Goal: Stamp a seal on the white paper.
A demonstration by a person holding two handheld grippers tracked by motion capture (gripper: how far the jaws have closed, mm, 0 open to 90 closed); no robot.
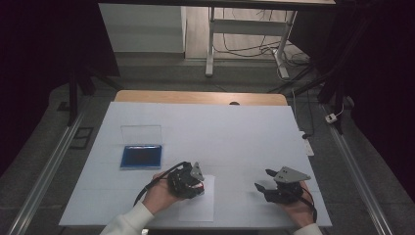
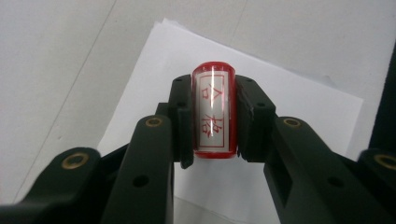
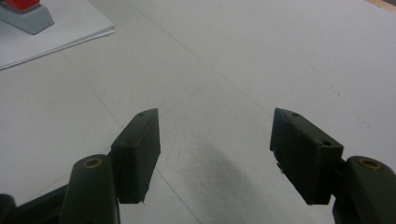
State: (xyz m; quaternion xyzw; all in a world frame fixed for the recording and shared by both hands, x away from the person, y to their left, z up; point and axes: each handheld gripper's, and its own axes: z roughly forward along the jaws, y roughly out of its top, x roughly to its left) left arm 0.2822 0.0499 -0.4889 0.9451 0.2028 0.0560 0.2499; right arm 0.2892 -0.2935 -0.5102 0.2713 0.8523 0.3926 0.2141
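Left hand-held gripper point(image 2: 213, 122) clenched on stamp point(image 2: 213, 112) over paper point(image 2: 289, 107), no print yet; right hand-held gripper point(image 3: 215, 154) released, idle.

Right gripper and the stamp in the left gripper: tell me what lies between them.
In the high view, only bare white table and the sheet of paper's right edge separate the open right gripper from the red stamp in the left gripper.

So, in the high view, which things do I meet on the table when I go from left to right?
Blue ink pad with its clear lid open → left gripper, shut on a red stamp, over a sheet of white paper → right gripper, jaws open, holding nothing.
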